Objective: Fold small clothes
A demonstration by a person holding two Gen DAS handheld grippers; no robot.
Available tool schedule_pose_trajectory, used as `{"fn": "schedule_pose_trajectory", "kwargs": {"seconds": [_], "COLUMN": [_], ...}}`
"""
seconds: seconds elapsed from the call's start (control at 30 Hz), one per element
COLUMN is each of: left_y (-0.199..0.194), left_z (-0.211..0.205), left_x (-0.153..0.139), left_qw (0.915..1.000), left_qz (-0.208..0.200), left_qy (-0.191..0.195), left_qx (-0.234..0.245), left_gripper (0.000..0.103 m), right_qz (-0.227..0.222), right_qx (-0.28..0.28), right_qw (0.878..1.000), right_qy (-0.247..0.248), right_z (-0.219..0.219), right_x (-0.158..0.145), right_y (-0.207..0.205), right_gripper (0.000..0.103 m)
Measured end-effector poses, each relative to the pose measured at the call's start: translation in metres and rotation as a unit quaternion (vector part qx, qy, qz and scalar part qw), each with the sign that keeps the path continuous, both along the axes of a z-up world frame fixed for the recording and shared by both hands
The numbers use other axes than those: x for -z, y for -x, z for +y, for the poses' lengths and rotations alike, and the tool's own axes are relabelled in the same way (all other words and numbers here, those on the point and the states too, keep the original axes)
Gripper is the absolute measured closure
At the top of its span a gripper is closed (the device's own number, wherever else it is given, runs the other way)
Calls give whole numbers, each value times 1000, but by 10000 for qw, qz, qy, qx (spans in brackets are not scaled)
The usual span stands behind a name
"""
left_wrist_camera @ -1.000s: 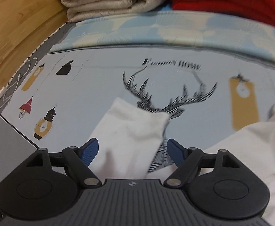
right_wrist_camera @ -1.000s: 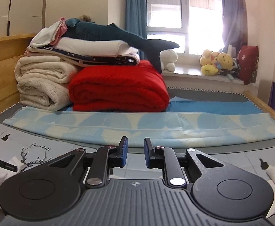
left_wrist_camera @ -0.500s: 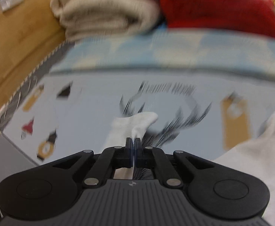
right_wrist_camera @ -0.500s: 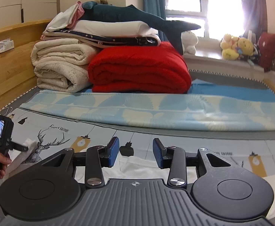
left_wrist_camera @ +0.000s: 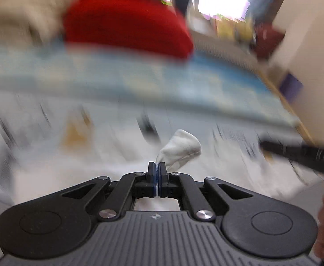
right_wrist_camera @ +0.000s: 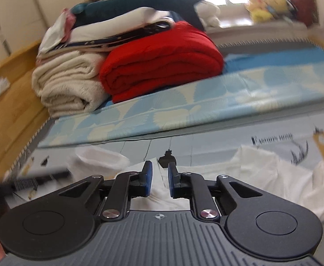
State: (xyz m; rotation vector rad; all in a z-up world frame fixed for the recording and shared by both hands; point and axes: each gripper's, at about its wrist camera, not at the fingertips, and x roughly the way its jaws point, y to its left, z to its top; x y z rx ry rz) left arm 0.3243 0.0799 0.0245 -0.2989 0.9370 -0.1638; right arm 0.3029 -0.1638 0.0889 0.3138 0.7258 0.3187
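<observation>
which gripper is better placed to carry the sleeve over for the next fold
Left. The left gripper is already shut on the white sleeve, lifted off the sheet. The right gripper has just been closing, with white garment between its pads but no clear pinch.

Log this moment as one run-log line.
left tongs: shut on white sleeve, lifted | right tongs: jaws just closing, narrow gap, over white garment, no grip visible | stage: fold underway

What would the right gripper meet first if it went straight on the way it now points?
Probably the white garment spread on the bed: the right gripper points down at it, and white cloth shows between its jaws, which have just been closing. Depth is unclear.
</observation>
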Motion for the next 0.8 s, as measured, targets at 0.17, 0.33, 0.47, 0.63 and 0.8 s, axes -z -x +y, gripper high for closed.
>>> {"fn": "schedule_pose_trajectory", "kwargs": {"seconds": [0.17, 0.33, 0.47, 0.63, 0.8], "left_y": [-24, -39, -50, -49, -49], "left_z": [-22, 22, 49, 83, 111], "left_x": [33, 15, 14, -1, -8], "left_qw": [9963, 9967, 9895, 9853, 9779], "left_qz": [716, 483, 625, 459, 423], "left_qy": [-79, -13, -299, -308, -292], "left_qx": [477, -659, -1271, -1617, -2025], "left_gripper": [92, 81, 81, 79, 79], "right_qz": [460, 1130, 2008, 2587, 2785], "right_qx": [306, 382, 88, -205, -395], "right_qw": [9983, 9926, 9792, 9653, 9596], "right_qy": [-161, -221, -285, -280, 2], "right_z": [-23, -32, -18, 9, 28], "right_x": [17, 44, 84, 129, 154], "right_y": [-4, -14, -19, -15, -13], "right_gripper": [86, 81, 79, 74, 62]}}
